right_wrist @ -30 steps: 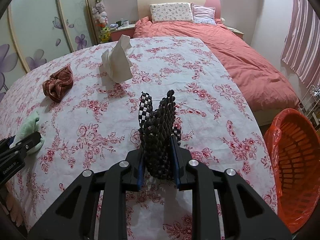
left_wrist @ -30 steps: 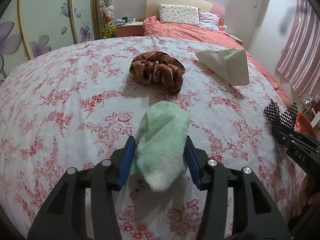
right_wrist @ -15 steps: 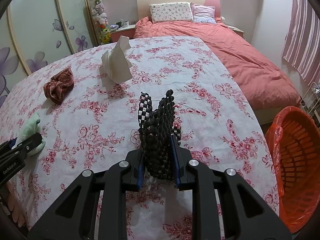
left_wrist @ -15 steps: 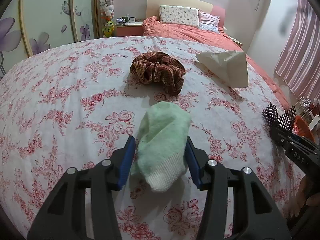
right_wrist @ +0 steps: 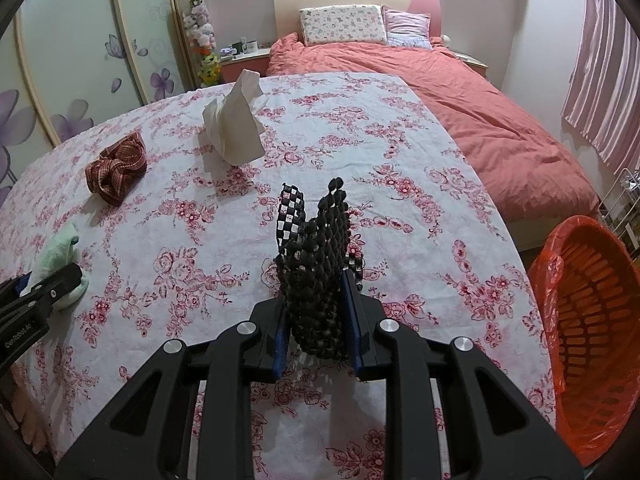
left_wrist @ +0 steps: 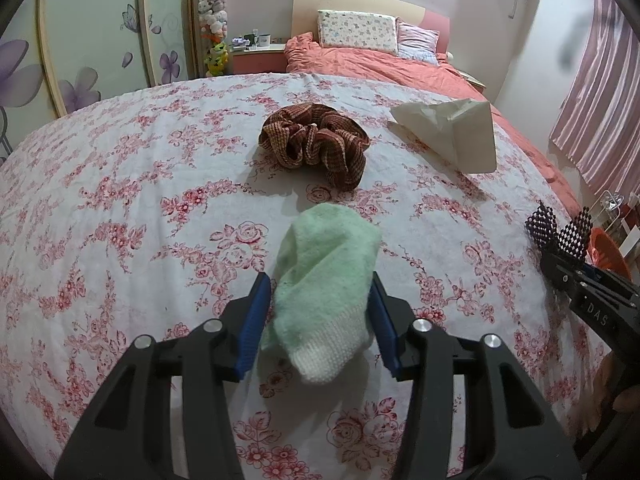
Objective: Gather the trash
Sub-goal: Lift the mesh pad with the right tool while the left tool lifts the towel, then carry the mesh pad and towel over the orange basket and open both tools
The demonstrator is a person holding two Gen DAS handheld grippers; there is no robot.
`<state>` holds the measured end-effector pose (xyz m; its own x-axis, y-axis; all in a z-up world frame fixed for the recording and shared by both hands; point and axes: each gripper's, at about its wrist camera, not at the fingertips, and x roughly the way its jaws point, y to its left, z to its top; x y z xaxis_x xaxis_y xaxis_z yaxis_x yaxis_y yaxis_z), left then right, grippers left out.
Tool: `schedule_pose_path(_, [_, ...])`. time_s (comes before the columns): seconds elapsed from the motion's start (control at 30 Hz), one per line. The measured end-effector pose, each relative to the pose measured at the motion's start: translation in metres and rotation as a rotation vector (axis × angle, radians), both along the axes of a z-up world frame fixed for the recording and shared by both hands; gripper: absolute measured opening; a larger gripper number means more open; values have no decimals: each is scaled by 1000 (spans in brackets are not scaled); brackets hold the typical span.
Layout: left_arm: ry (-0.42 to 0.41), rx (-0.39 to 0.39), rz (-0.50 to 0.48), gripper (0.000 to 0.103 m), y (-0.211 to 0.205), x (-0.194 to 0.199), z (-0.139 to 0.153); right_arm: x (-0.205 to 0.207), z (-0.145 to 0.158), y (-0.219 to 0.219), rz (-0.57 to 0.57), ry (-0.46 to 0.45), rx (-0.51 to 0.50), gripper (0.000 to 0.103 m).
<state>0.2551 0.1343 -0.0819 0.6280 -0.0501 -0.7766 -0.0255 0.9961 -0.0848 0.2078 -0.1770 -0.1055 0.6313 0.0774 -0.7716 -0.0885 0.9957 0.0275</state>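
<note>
Left gripper (left_wrist: 318,312) pinches the green sock (left_wrist: 326,284) between its blue pads, cuff end toward the camera, toe pointing far. Right gripper (right_wrist: 318,320) is clamped on the black checkered cloth (right_wrist: 318,264), which sticks up from between the fingers. Both are over the floral sheet (right_wrist: 400,152). Scrunchie (left_wrist: 316,140) lies just beyond the sock; tissue (left_wrist: 452,132) far right of it. Orange bin (right_wrist: 592,320) sits right of the bed edge, near the right gripper.
</note>
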Motion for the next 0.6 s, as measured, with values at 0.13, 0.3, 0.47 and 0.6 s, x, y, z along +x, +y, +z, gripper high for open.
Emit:
schedule_pose_path(0.13, [-3,-5,-22,20,-6,-1,2,-3,2,-7,-25,-20,38,20])
schedule_pose_path(0.3, [-20,-38,-47,15,-16,-5,17,-18,17,-24,-25,-70,94,19])
schedule_pose_path(0.47, [-60,-75,-107,13,-43,-15,41,-38,51,-50,-59,-155,151,19])
schedule_pose_path(0.6, [-104,-96,-185,13,-79,-25,63,-55,73,-74,-100,-220,189,19])
